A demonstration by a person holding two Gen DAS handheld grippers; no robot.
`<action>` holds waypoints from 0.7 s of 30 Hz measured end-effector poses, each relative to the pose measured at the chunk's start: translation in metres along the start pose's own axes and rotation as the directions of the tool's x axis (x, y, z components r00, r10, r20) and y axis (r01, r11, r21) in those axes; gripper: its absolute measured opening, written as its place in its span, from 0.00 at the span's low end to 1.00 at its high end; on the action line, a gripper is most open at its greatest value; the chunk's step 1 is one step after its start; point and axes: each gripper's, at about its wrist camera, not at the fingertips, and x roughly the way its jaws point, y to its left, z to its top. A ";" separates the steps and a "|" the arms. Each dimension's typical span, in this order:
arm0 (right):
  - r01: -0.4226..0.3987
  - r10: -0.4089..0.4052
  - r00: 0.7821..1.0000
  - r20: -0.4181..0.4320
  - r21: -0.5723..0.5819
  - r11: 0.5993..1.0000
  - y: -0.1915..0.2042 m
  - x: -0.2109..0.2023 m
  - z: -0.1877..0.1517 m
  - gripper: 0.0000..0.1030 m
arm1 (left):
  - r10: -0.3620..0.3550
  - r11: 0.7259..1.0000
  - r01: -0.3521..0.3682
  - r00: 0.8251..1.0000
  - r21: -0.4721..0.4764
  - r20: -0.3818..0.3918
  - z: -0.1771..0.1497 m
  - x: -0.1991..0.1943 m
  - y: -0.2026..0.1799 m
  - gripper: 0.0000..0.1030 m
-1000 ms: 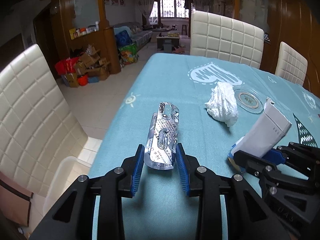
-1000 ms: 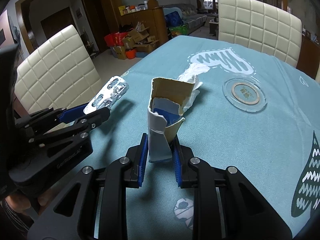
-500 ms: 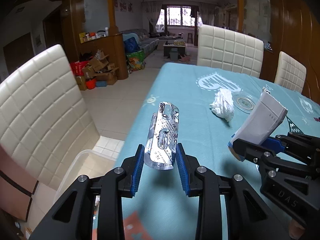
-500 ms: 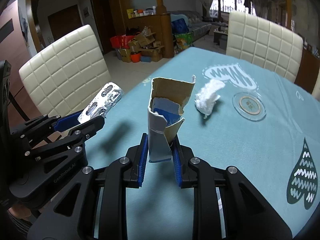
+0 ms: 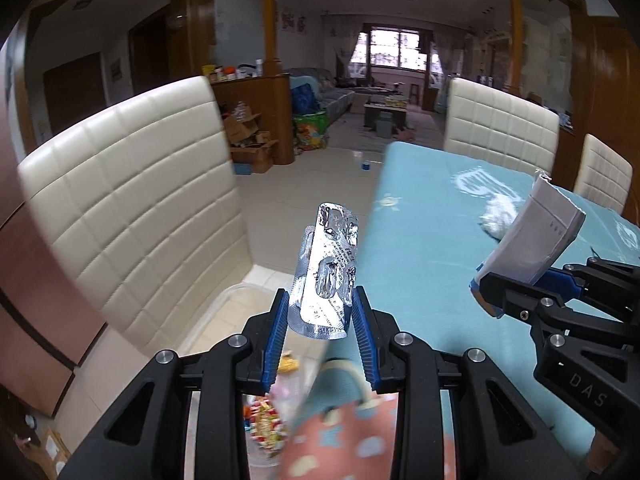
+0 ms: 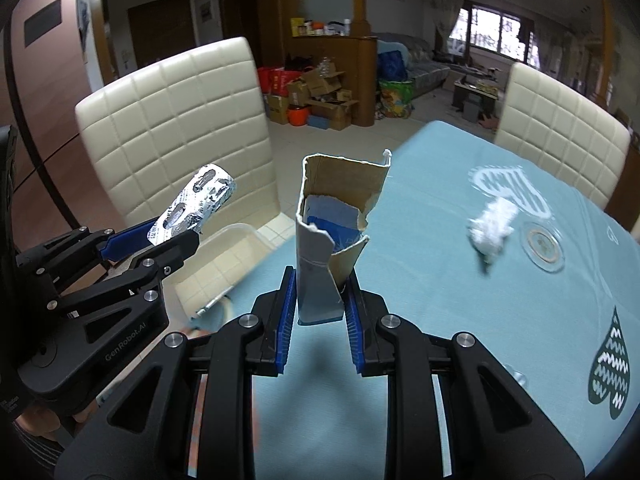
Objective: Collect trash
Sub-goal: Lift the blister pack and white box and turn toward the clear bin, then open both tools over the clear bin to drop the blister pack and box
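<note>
I can't read the blister pack (image 5: pixel 325 276) print | bin (image 5: pixel 260 420) under my left gripper (image 5: pixel 320 320) mostly hidden, contents blurred | crumpled tissue (image 6: pixel 491 227) smeared | box (image 6: pixel 332 248) interior unclear.

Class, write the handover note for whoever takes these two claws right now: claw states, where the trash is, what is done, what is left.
Left claw: shut on the foil blister pack, held off the table's left edge above a clear bin on the floor.
Right claw: shut on the torn carton, over the table.
Done: two pieces picked up.
Left: drop both in the bin; the crumpled tissue lies on the table beside a glass coaster.
</note>
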 end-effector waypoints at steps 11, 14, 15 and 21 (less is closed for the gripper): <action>-0.045 0.042 0.998 -0.047 -0.076 0.996 0.059 0.042 0.022 0.27 | 0.089 0.990 -0.094 0.995 -0.104 -0.055 -0.008 0.017 0.072 0.39; -0.051 0.047 0.997 -0.055 -0.083 0.995 0.066 0.052 0.026 0.31 | 0.125 0.983 -0.133 0.990 -0.130 -0.067 -0.009 0.023 0.085 0.71; -0.049 0.045 0.997 -0.056 -0.083 0.995 0.068 0.055 0.027 0.31 | 0.141 0.980 -0.148 0.988 -0.135 -0.056 -0.009 0.022 0.087 0.75; -0.048 0.044 0.997 -0.060 -0.066 0.997 0.069 0.066 0.031 0.51 | 0.180 0.974 -0.184 0.983 -0.130 -0.044 -0.011 0.026 0.097 0.78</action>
